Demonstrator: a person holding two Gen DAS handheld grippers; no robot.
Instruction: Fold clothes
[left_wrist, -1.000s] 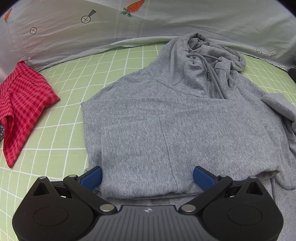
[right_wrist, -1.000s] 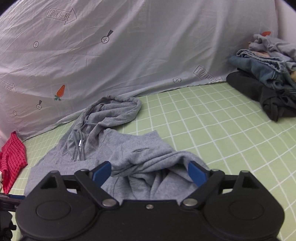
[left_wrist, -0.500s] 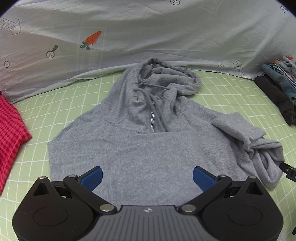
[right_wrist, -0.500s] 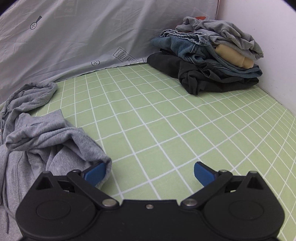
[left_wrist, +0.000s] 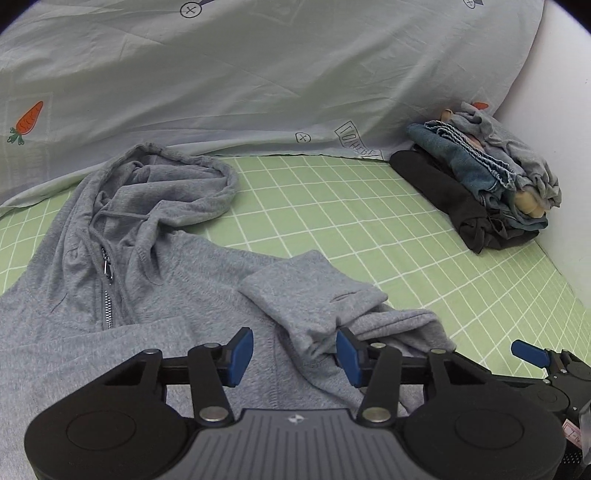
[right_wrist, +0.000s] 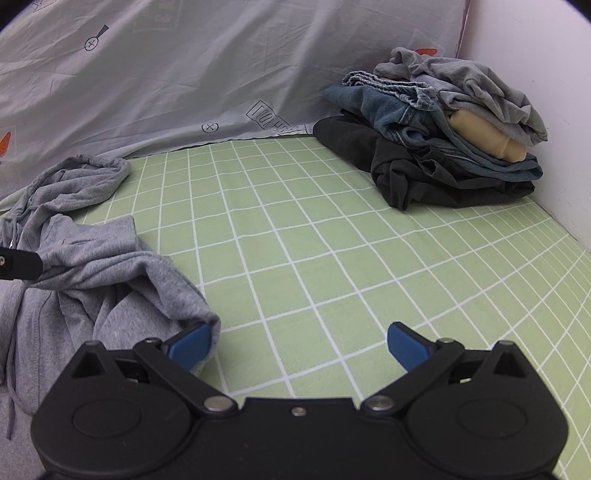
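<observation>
A grey hoodie (left_wrist: 155, 280) lies spread on a bed covered by a green checked sheet (left_wrist: 351, 218), its hood toward the pale printed cloth (left_wrist: 258, 74) that rises behind the bed, its zipper (left_wrist: 107, 295) running down the front. One sleeve (left_wrist: 306, 291) is folded back over the chest, with the cuff end lying toward the camera and more bunched grey fabric beside it. The left gripper (left_wrist: 294, 353) hangs low over that sleeve; its blue fingers (left_wrist: 239, 355) are closing and stand about half open, with a fold of the sleeve lying between them, though the pads do not yet press on the cloth. The right gripper (right_wrist: 297, 345) sits at the hoodie's outer edge over the sheet, its fingers (right_wrist: 406, 347) spread wide and holding nothing; the one on the hoodie's side is just against the bunched sleeve fabric (right_wrist: 147, 295), the other over bare sheet. In the left wrist view part of the right gripper shows at the lower right edge, near the sleeve. In the far corner of the bed, against a white wall (right_wrist: 535, 92), is a pile of clothes (right_wrist: 436, 140): a black garment at the bottom, blue denim above it, something tan, and grey cloth on top, well apart from the hoodie.
</observation>
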